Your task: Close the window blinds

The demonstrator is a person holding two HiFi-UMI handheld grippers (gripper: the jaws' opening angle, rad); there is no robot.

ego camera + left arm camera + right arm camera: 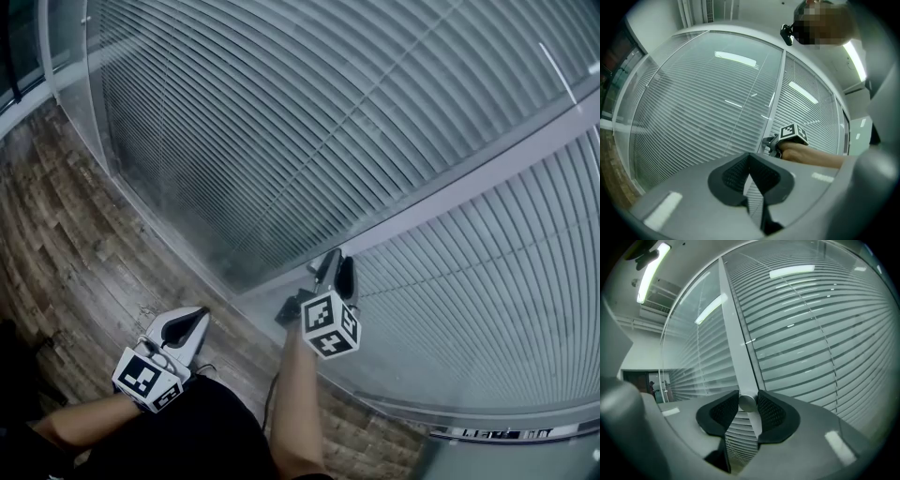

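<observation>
Slatted window blinds (pixel 281 122) hang behind glass in two panels, split by a pale frame post (pixel 469 187). On that post sits a small round silver knob (pixel 747 402). My right gripper (pixel 747 404) is shut on the knob, one dark pad pressing each side. The head view shows this gripper (pixel 336 267) up against the post, and it (pixel 771 143) also shows from the side in the left gripper view. My left gripper (pixel 195 322) hangs lower left, away from the glass, with its fingertips together and nothing between them. The slats (pixel 806 348) are tilted with gaps between them.
Wood-pattern floor (pixel 66 244) runs along the foot of the glass wall. The person's dark clothing (pixel 187 431) fills the bottom of the head view. Ceiling lights reflect in the glass (pixel 736 58). A second blinds panel (pixel 487 281) lies right of the post.
</observation>
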